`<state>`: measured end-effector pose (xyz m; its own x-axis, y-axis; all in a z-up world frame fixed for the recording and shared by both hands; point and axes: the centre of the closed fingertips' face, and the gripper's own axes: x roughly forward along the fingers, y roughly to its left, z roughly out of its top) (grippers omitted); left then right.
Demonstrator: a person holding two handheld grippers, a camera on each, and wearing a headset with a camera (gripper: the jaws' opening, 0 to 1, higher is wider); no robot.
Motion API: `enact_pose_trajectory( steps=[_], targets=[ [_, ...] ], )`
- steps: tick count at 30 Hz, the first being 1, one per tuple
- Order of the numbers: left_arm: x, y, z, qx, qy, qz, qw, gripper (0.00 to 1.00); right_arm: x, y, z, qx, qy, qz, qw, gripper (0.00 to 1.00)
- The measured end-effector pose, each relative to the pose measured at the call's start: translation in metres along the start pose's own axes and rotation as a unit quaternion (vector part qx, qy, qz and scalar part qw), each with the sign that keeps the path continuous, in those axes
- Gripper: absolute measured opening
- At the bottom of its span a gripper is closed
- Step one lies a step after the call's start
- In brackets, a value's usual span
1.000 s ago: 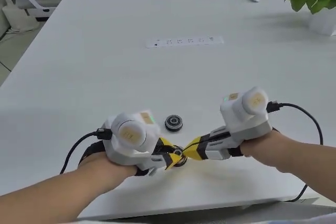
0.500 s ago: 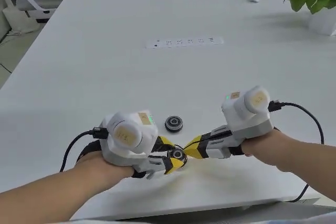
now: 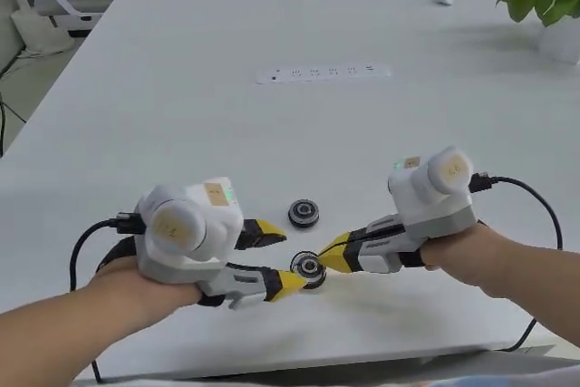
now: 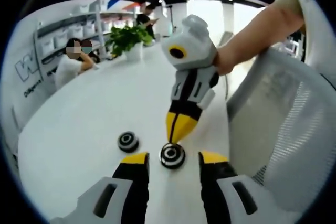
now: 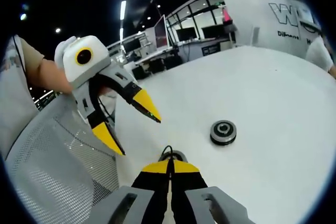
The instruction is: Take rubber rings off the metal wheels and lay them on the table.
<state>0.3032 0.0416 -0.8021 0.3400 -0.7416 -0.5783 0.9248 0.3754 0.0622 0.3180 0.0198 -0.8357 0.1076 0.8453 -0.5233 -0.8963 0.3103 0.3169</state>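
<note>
Two metal wheels on the table [image 3: 181,115]: the farther wheel [image 3: 303,213] untouched; the nearer wheel [image 3: 309,268], its rubber ring [image 5: 167,151] apparently pinched in the closed right gripper [image 3: 332,260], sits just ahead of the wide-open, empty left gripper [image 3: 285,260], which should probably clamp it for peeling.

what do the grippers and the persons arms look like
Both the left gripper and right gripper have pale grey-white bodies topped by a rounded housing with a tan round face and a small green light. Their black jaws end in pointed yellow tips. A black cable leaves the back of each. The forearms are bare.
</note>
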Motion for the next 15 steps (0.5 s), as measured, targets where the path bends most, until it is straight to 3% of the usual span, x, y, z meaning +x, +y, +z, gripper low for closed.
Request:
enact_pose_trajectory(
  steps=[8, 15],
  targets=[
    [-0.023, 0.004, 0.002, -0.013, -0.016, 0.011, 0.9997, 0.53, 0.002, 0.007, 0.004, 0.002, -0.002, 0.016, 0.9999, 0.0],
    [-0.037, 0.005, -0.008, -0.017, -0.016, 0.025, 0.9994, 0.63, 0.008, 0.015, 0.009, -0.001, -0.001, 0.031, 0.9995, 0.0]
  ],
)
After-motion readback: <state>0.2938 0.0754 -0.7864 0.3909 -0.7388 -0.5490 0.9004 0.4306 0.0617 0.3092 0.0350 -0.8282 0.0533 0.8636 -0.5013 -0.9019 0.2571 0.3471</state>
